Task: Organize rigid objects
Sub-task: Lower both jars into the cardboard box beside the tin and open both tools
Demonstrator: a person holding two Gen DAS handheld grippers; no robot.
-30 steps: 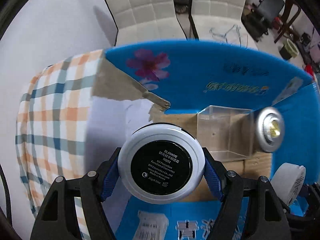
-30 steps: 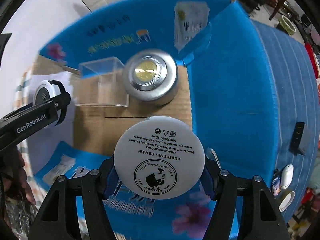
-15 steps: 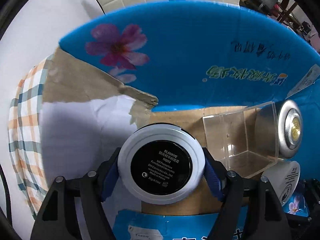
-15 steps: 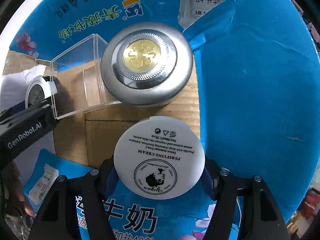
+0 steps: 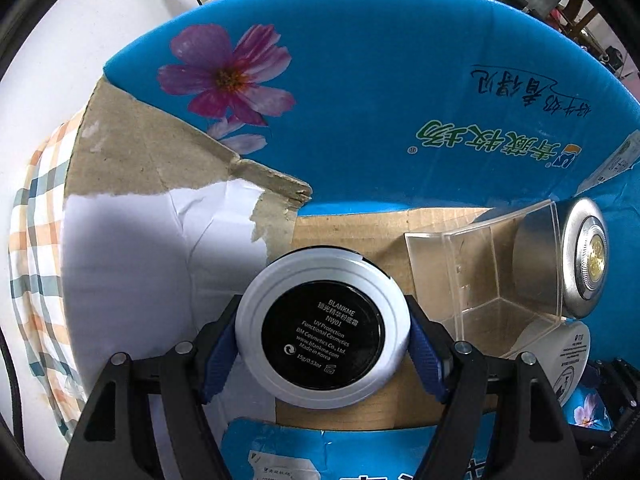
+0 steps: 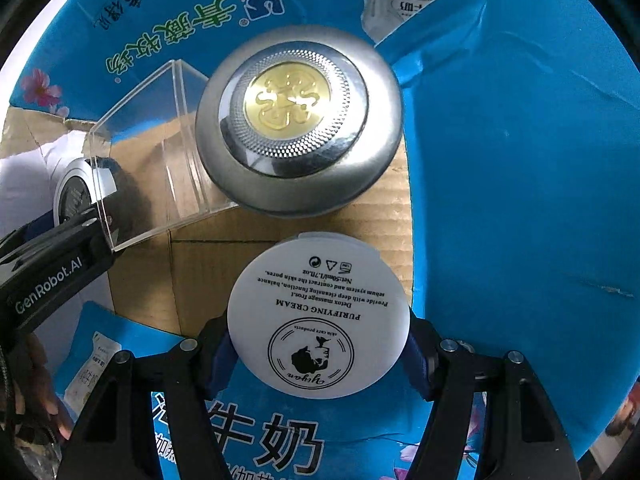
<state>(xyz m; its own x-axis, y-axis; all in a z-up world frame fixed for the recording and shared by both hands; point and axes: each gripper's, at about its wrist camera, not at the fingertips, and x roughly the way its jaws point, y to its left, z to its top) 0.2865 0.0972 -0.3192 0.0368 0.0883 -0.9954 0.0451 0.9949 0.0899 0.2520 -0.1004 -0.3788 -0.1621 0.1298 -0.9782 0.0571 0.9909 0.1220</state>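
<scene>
Blue carton (image 5: 400, 80) before you, your left gripper (image 5: 323, 346) clamping a white-rimmed black compact (image 5: 322, 334), your right gripper (image 6: 318, 350) clamping a white round cream jar (image 6: 319, 316), domed silver tin (image 6: 298, 120) at its twelve o'clock.

White cream jar (image 6: 319, 316) in right tool (image 6: 319, 354) (seemingly inside blue box (image 6: 520, 200))

The blue box (image 5: 400, 80) carries a pink-purple flower (brown cardboard floor); the silver jar (image 6: 300, 120) has a gold centre; the checked cloth (image 5: 36, 240) shows orange and teal.
</scene>
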